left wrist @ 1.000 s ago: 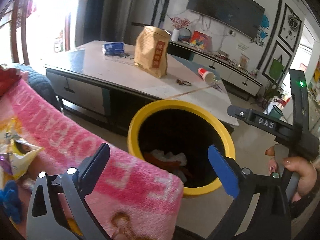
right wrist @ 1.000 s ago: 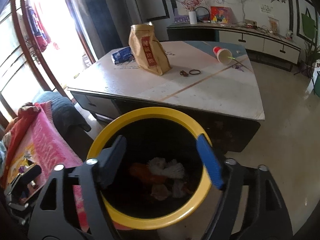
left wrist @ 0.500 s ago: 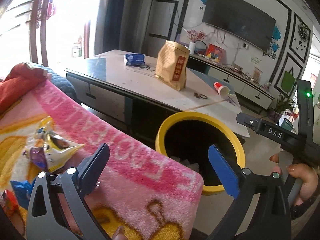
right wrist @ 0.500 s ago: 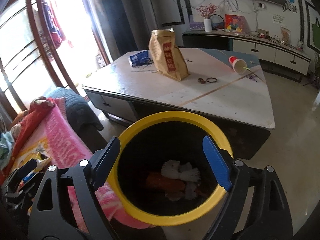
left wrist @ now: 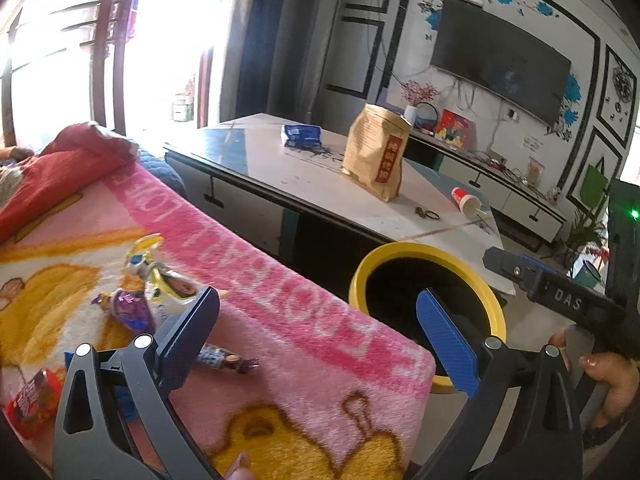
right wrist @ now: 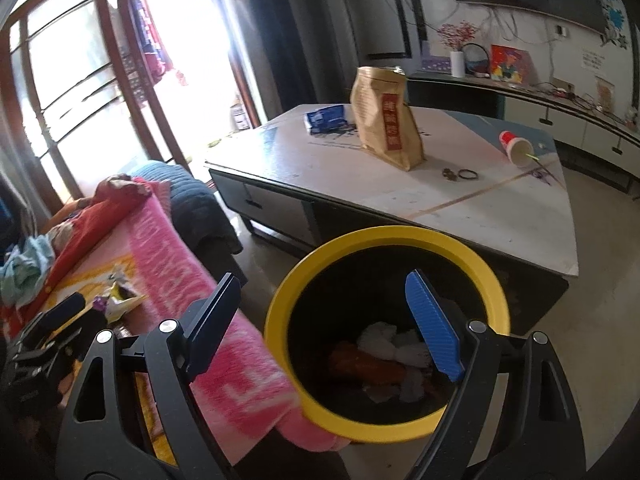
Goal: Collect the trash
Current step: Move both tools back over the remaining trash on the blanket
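The left gripper (left wrist: 316, 332) hangs with its jaws spread wide and nothing between them, low over the pink fleece blanket (left wrist: 280, 304); the right gripper (right wrist: 324, 320) is just as wide apart and empty, poised above the yellow-rimmed bin (right wrist: 472, 252). Taking that bin as the landmark: inside it lie crumpled white tissue (right wrist: 384, 340) and something orange and smooth (right wrist: 368, 364), so part of the collecting looks done. Left of the bin, on the blanket — plush, fuzzy, printed with yellow cartoon shapes — litter is still waiting: a shiny yellow-and-white snack wrapper (left wrist: 160, 276), a crinkled purple foil wrapper (left wrist: 128, 312), a thin twisted candy wrapper (left wrist: 224, 358) and a red packet (left wrist: 34, 400) farthest from the bin. Beyond the bin stands a glossy, hard-topped coffee table (right wrist: 400, 200) with a stiff kraft-paper bag (right wrist: 384, 120) upright, a blue packet (right wrist: 326, 118) behind it, and a tipped red-and-white paper cup (right wrist: 516, 148) toward the bin's far right. My guess is the task is roughly midway — the blanket wrappers look like the next pick, and light foil may slip or crumple under the pads.
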Demonstrator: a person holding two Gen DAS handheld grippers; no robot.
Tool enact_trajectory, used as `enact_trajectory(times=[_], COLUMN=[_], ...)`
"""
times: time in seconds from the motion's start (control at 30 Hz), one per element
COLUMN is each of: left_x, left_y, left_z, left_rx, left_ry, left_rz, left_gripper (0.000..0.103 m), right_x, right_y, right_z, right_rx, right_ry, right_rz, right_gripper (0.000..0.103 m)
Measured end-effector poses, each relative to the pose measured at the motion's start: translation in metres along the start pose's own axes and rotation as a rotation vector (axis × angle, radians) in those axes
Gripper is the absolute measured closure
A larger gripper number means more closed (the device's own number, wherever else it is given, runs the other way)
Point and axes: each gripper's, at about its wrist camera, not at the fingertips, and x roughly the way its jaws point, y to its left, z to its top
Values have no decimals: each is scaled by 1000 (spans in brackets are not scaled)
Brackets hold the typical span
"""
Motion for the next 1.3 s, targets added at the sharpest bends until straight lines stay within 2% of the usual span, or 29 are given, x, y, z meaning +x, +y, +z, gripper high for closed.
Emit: enact_trajectory(times=[0.73, 1.3], left_x=[-23, -53], left_y=[54, 103], left_z=[-3, -11], left_rx=[-106, -182], left_ry=[-37, -79], left_rz=[102, 198], left_gripper=[7, 7], right_x=[-8, -4], right_y=[50, 111], right_z=[-15, -38], right_rx=[-102, -218], right_ry=[9, 76], right_rz=[125, 240], right_gripper=[24, 24])
